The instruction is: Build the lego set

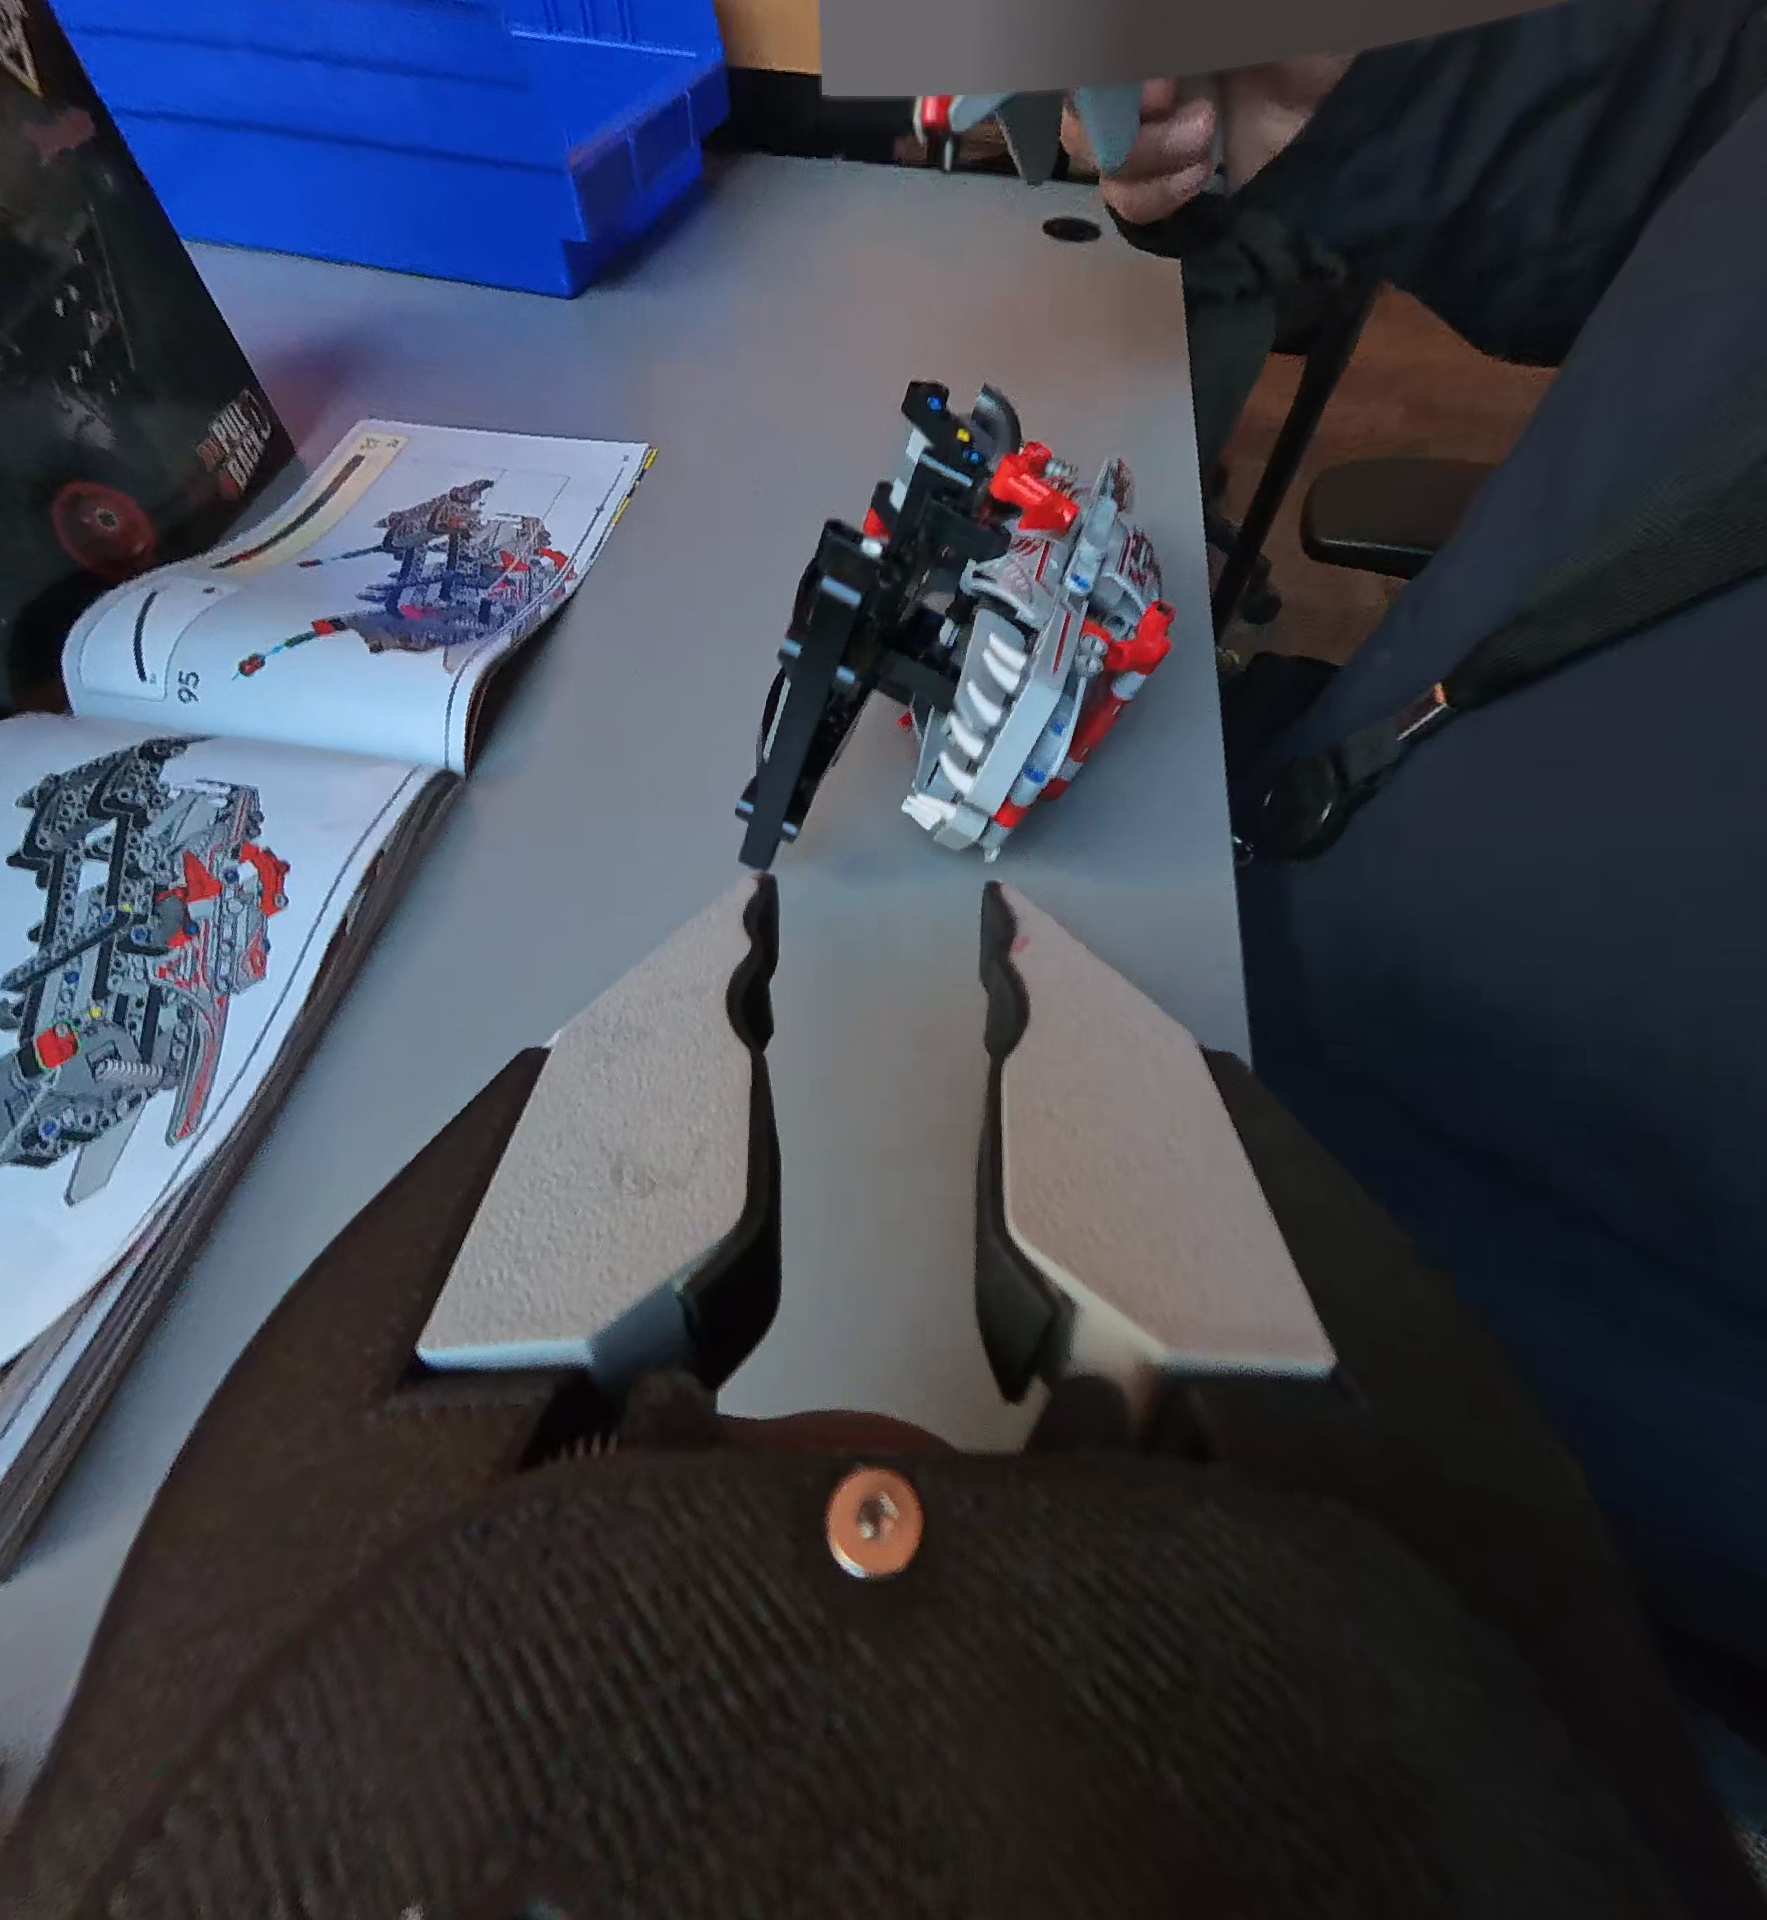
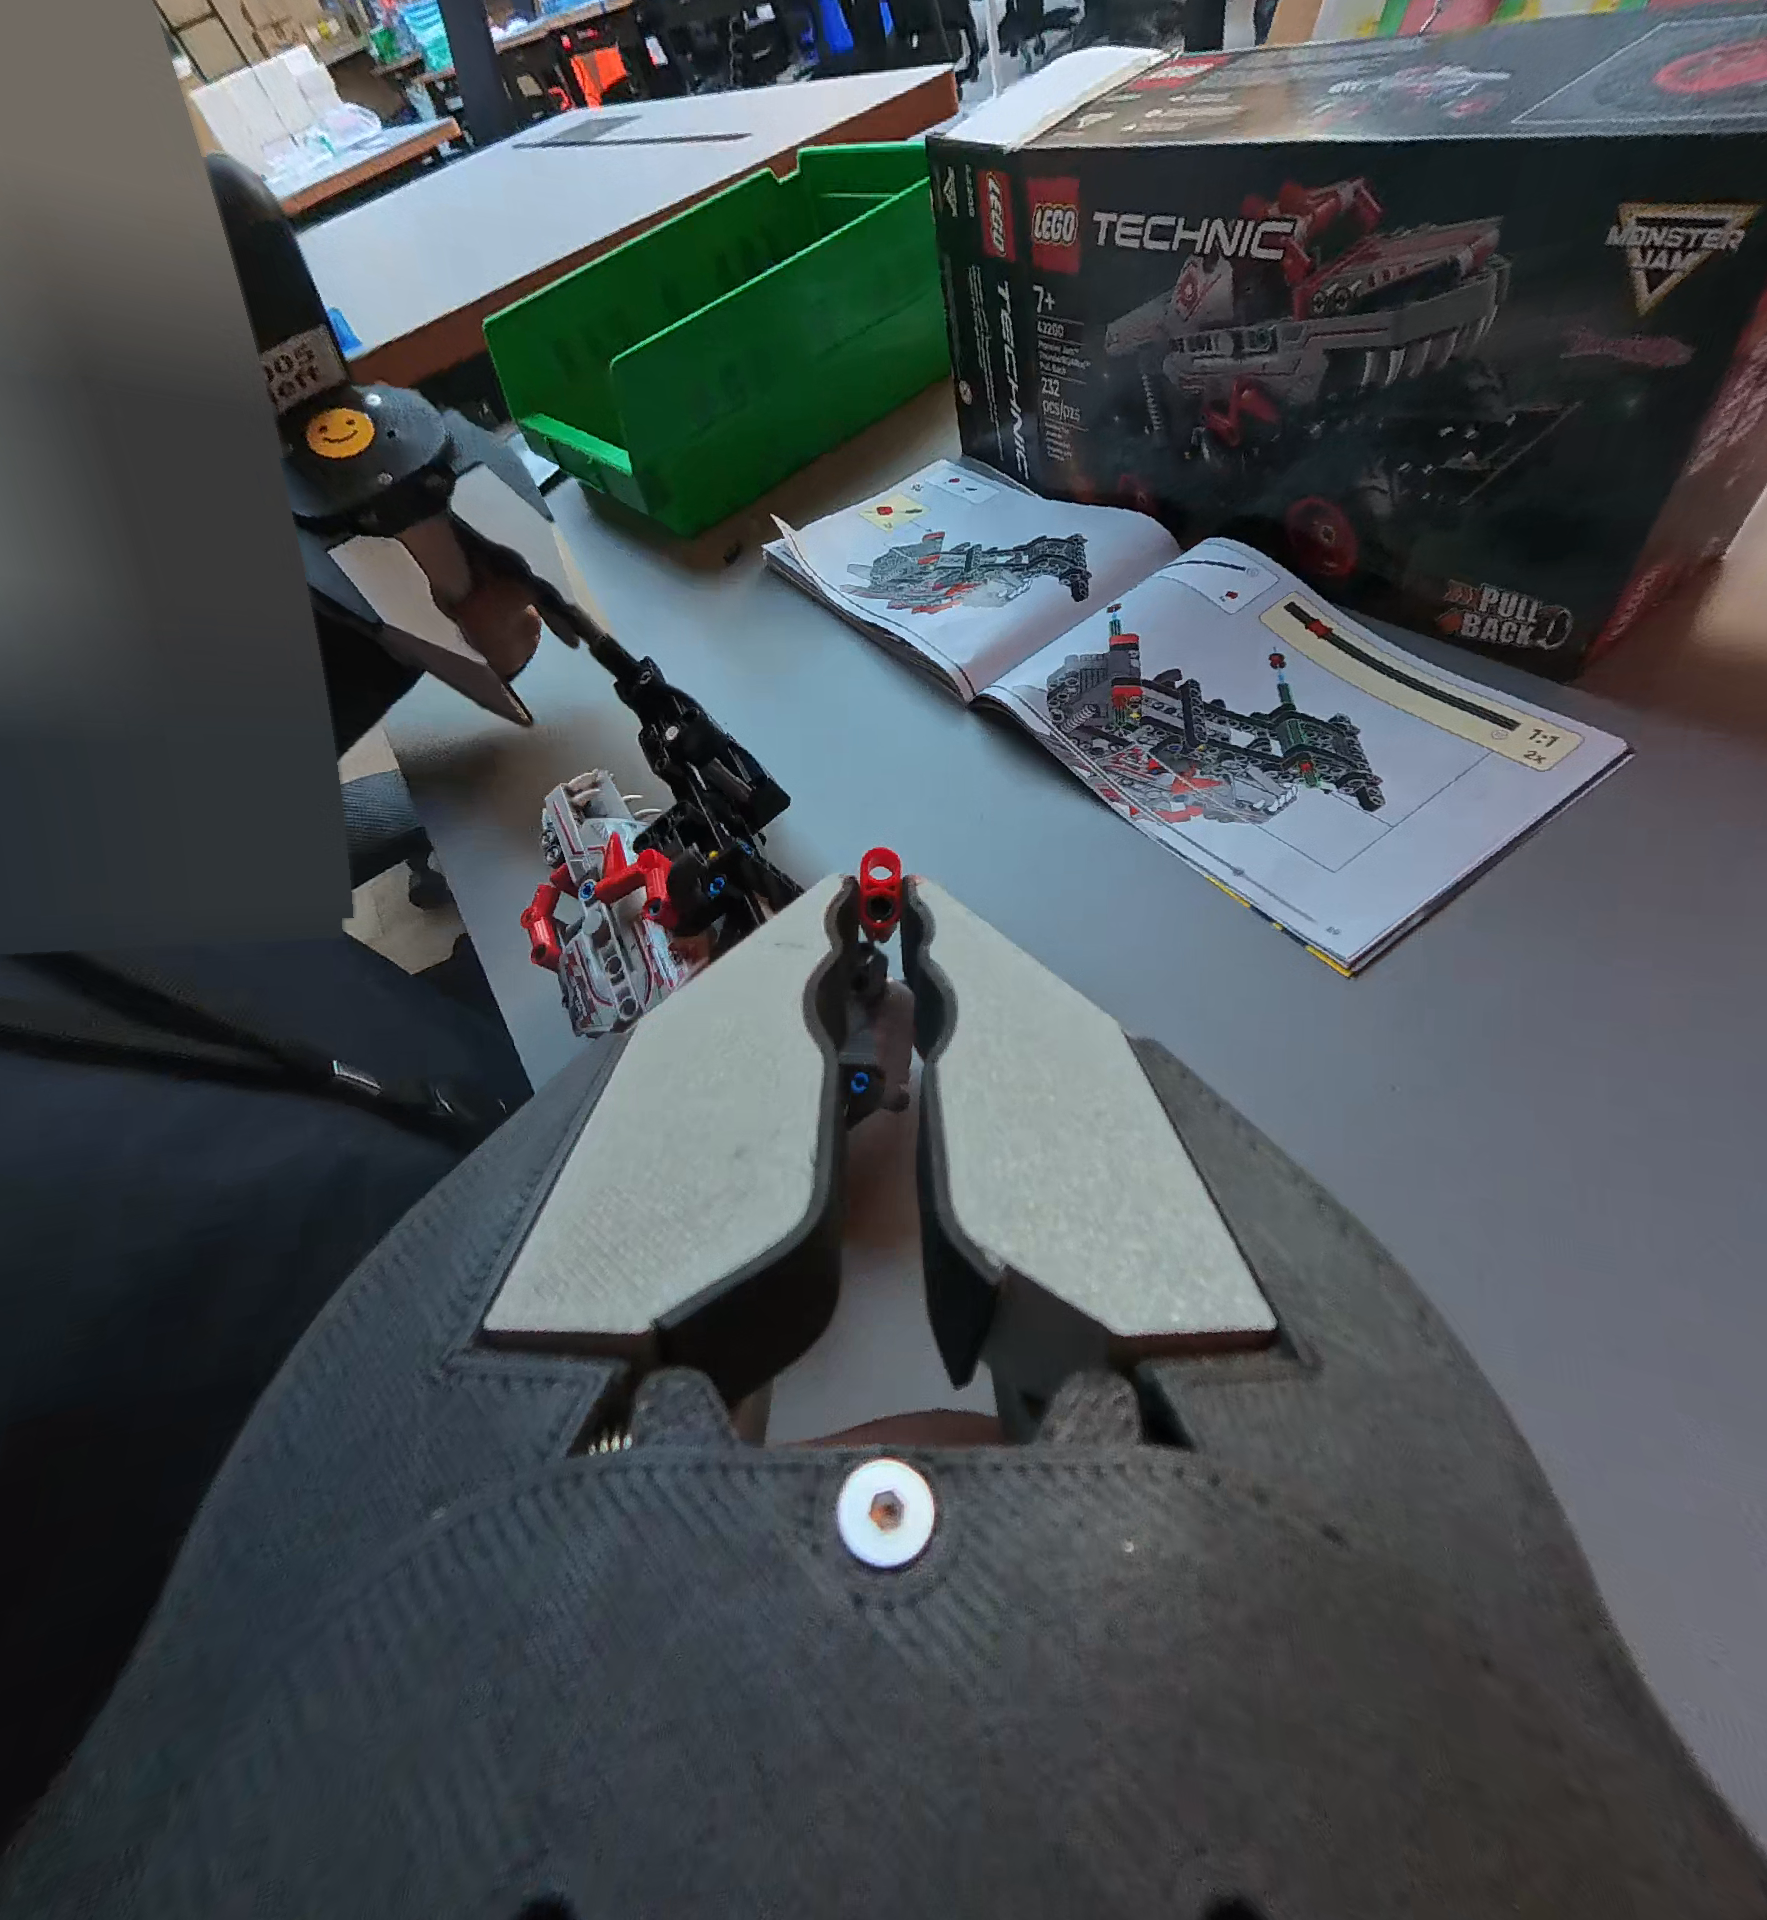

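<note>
Fingers of your right gripper pinch a small red connector on a black axle, tip forward, presumably ready for insertion. Your left gripper is spread and empty, its tips just short of the half-built truck at 12 o'clock on the table. At 9 o'clock the instruction booklet lies open for reference.

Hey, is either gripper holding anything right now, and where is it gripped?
The right gripper pinches a thin black rod with a red connector just below its red tip. The left gripper is open and empty.
</note>
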